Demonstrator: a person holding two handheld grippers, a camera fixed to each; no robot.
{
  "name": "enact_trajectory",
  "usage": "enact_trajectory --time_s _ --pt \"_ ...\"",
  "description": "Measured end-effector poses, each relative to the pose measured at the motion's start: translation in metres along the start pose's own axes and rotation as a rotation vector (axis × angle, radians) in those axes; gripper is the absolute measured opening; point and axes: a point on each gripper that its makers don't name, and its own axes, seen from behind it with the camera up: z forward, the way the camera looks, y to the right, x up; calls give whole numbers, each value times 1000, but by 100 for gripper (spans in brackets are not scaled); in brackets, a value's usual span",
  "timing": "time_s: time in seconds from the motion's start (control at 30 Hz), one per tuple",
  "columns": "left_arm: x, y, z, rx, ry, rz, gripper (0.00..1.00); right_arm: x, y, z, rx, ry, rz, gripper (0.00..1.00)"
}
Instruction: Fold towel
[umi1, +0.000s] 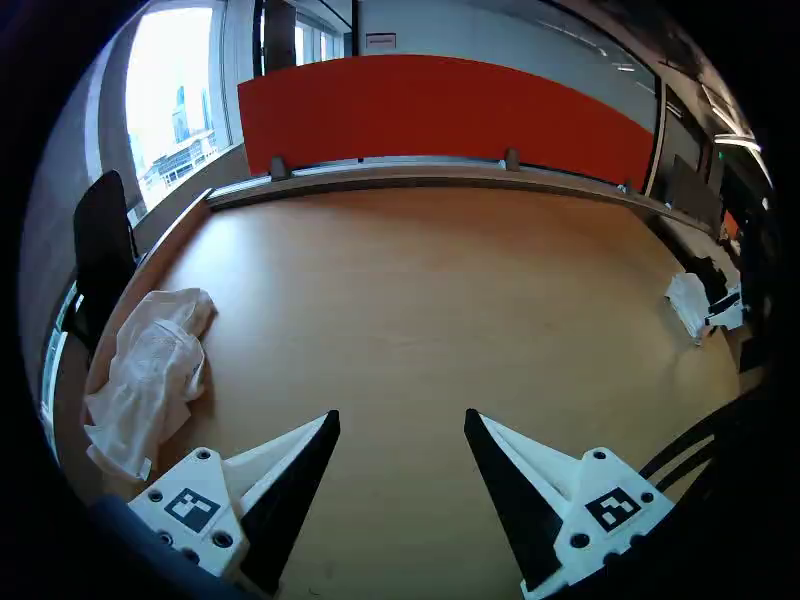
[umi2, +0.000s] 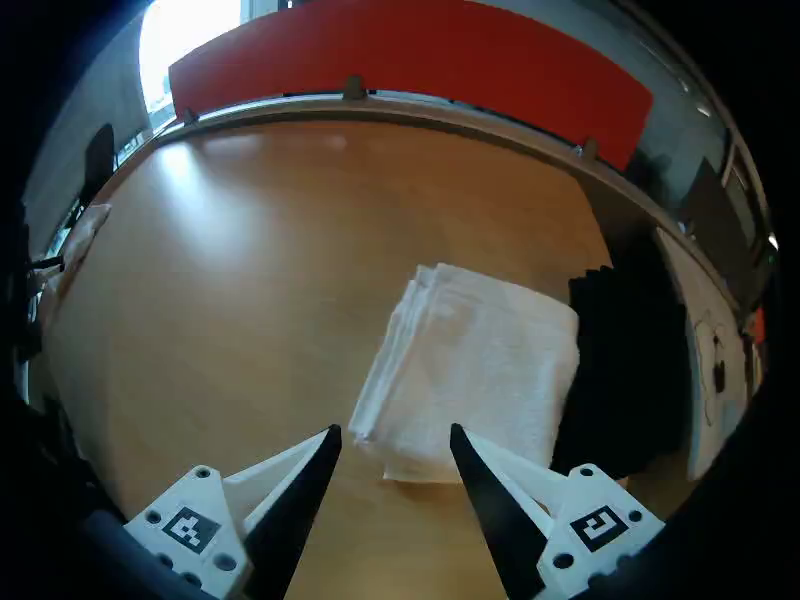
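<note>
Left jaws: your left gripper (umi1: 401, 418) has its jaws spread wide with nothing between them; only bare wood shows in the gap.
Left gripper pose: you are holding it above the worktop (umi1: 430, 290), pitched forward and down, both fingers level with each other and pointing across the wood toward the far edge.
Right jaws: your right gripper (umi2: 394, 432) is also parted and grips nothing; its gap looks a little narrower than the left one's.
Right gripper pose: it is tilted down more steeply, with the fingertips just short of the near edge of the folded towel (umi2: 470, 360); whether they touch the cloth cannot be told.
Folded towel: white, a neat stack of layers lying flat on the worktop, its layered edge turned to the left in the right gripper view. In the left gripper view it sits far off to the right.
Crumpled towel: a second white towel (umi1: 150, 375) lies bunched and unfolded at the worktop's left edge, well apart from both grippers.
Black cloth: a dark piece (umi2: 620, 370) lies just beside the folded towel, on its right.
Backdrop: a red partition (umi1: 440, 110) runs along the worktop's far edge; a window (umi1: 175, 100) and a black chair (umi1: 105, 255) stand to the left.
</note>
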Motion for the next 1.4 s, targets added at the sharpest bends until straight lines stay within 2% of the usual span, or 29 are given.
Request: enact_trajectory --time_s 0.37,0.77,1.0,1.4 --pt "5 5 4 -9 6 6 93 -9 26 -14 -54 16 53 84" --pt "9 9 6 -16 9 11 92 -6 39 -26 -85 56 87 84" --pt "12 12 7 -19 15 12 92 10 47 -38 -116 145 150 83" --pt "18 14 6 -23 25 14 92 49 65 -70 -175 339 283 84"
